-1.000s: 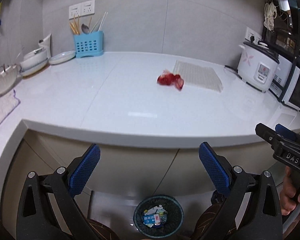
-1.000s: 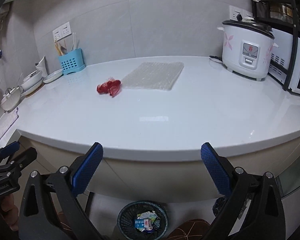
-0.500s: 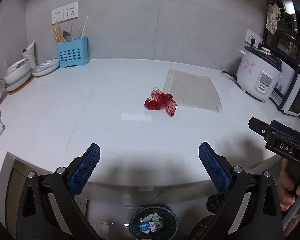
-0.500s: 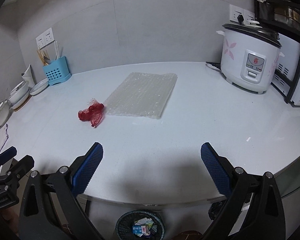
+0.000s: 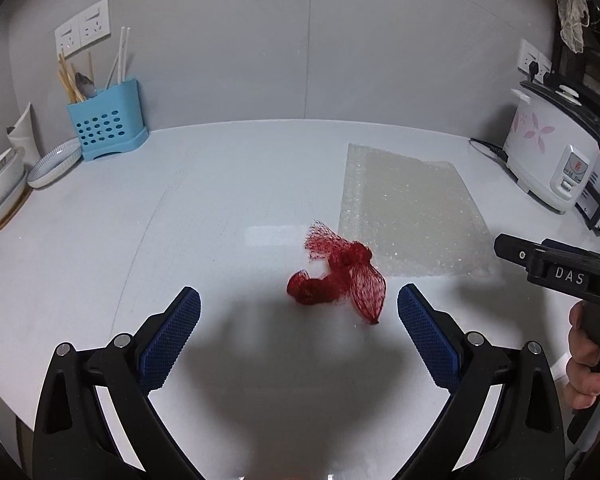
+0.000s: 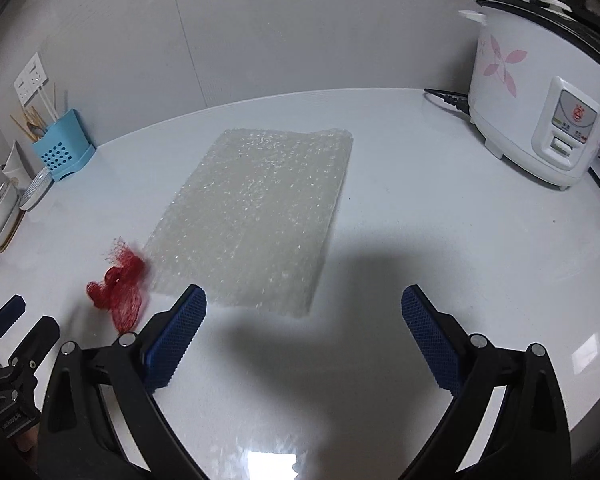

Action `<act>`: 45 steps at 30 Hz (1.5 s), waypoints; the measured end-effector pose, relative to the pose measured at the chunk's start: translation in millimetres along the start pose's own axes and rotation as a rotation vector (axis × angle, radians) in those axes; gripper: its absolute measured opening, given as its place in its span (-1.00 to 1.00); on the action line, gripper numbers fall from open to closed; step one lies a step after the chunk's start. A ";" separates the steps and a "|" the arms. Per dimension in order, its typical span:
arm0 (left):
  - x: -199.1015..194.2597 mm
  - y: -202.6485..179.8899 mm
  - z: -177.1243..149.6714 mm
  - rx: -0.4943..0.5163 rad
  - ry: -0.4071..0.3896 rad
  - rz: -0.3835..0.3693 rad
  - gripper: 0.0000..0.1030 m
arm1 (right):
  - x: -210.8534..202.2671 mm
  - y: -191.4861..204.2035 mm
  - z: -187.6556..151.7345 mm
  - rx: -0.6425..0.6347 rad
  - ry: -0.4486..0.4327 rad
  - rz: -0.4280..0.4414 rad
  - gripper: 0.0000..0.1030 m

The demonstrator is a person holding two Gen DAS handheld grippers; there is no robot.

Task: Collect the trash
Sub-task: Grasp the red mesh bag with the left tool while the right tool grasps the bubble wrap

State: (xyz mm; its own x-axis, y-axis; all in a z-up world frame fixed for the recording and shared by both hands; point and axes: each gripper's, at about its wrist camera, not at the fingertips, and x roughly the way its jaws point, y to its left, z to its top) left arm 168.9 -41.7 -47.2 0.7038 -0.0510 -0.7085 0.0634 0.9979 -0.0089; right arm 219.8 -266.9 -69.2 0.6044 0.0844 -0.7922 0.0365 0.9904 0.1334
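Both sets of jaws wide apart, holding nothing. The red mesh netting lies on the counter just ahead of my left gripper, touching the bubble wrap. I'd drop low and pinch the bunched middle, since that loose netting slips easily.

**Kitchen fixtures around the white counter**

A blue utensil holder stands at the counter's back left corner against the wall, holding chopsticks and a spoon. Just left of it a ribbed plate leans by a white bowl at the left edge. Two wall sockets sit above the holder. At the back right corner stands a white rice cooker with pink flower print, its black cord trailing left along the counter.
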 end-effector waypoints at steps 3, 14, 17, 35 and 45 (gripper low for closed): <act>23.3 -3.1 10.0 0.010 0.019 0.004 0.88 | 27.2 -0.8 18.0 0.015 0.044 -0.004 0.83; 75.7 -9.7 20.5 0.023 0.086 0.012 0.80 | 86.2 9.5 49.7 0.023 0.130 -0.020 0.83; 80.4 -7.5 19.8 0.017 0.112 -0.001 0.64 | 92.5 15.0 51.6 0.011 0.130 -0.040 0.83; 74.6 0.2 13.4 -0.001 0.159 0.024 -0.65 | 85.2 43.8 53.9 -0.077 0.151 -0.008 -0.73; 54.7 7.3 16.0 -0.016 0.128 0.041 -0.66 | 64.9 35.3 50.8 -0.047 0.100 -0.022 -0.79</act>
State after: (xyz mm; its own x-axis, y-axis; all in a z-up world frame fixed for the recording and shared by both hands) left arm 219.2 -37.8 -74.7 0.6096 -0.0060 -0.7927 0.0248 0.9996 0.0115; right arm 300.7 -232.0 -85.6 0.5215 0.0708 -0.8503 0.0100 0.9960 0.0891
